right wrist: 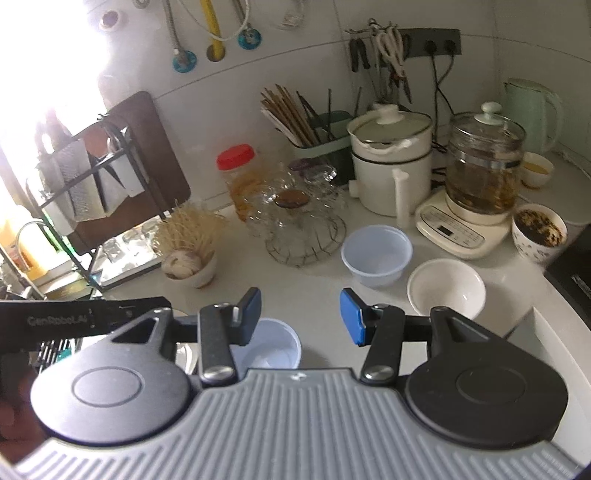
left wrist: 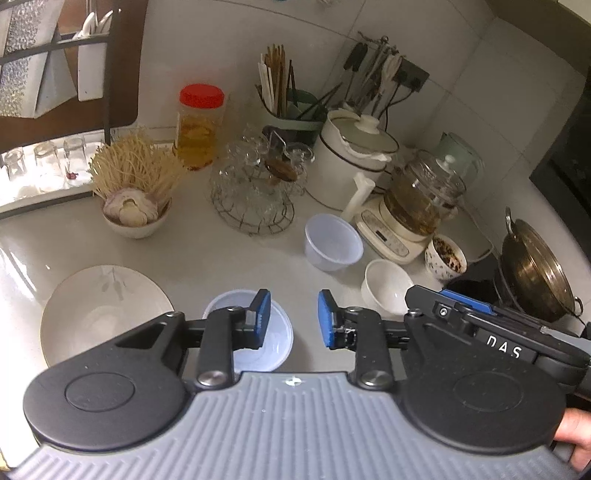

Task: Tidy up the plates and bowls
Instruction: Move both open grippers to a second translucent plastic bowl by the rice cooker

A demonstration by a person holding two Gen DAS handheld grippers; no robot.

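Home kitchen, tiled wall (right wrist: 369, 14), chopstick holder (left wrist: 291, 110), glass kettle (right wrist: 484, 166), wok (left wrist: 535, 273), dish rack (right wrist: 92, 177)

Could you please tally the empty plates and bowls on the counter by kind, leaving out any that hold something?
White plate: 1
Translucent plastic bowls, one near and one farther back: 2
White ceramic bowl: 1
Total: 4

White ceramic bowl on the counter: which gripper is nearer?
Right. The right gripper hangs open just left of the white ceramic bowl; the left gripper, also open, sits farther left, over the plastic bowl.
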